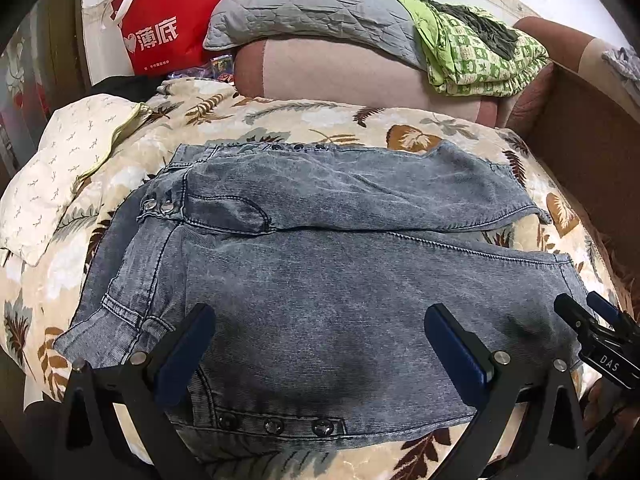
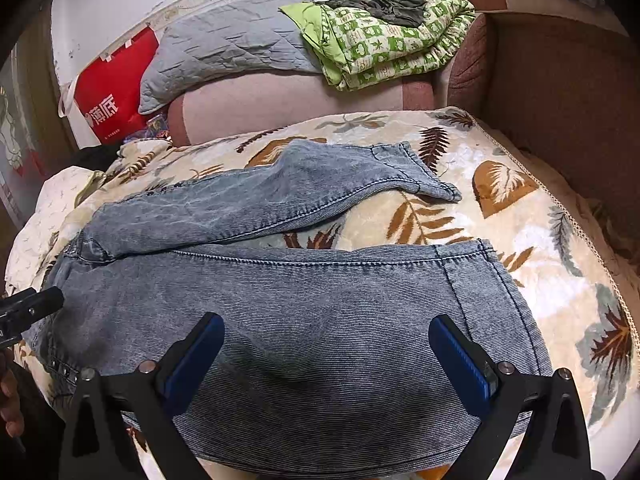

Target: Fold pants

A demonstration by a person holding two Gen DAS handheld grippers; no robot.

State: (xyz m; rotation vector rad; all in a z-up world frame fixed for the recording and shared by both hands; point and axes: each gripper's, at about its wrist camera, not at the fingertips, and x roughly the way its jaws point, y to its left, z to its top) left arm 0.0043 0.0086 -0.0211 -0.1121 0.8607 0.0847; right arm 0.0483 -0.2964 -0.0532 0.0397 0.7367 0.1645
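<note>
At about ten o'clock in the left wrist view a cream pillow with a small sprig print (image 1: 60,168) lies on the bed, and above it at eleven o'clock a red paper shopping bag with white characters (image 1: 168,28) leans against the white wall. The left gripper (image 1: 320,340) hovers low over the waist end of the faded blue-grey denim pants (image 1: 320,280), its blue-padded jaws spread wide apart and holding nothing. The pants lie flat on the cream plush blanket with brown and grey leaf print (image 1: 280,120) that covers the bed, waistband with metal snap buttons towards nine o'clock, the two legs running towards three o'clock, the far leg angled away from the near one so that a wedge of blanket shows between them. At twelve o'clock a grey quilted pillow (image 1: 312,4) rests on a pinkish-brown padded headboard or sofa back (image 1: 340,76), and just to its right, at one o'clock, sits a folded green-and-white patterned quilt (image 1: 480,60) with a dark grey garment (image 1: 476,20) on top. The right gripper (image 2: 326,356) hangs over the near leg close to its hem, its jaws likewise wide open and empty. At three o'clock in the right wrist view stands a brown upholstered panel (image 2: 560,100).
</note>
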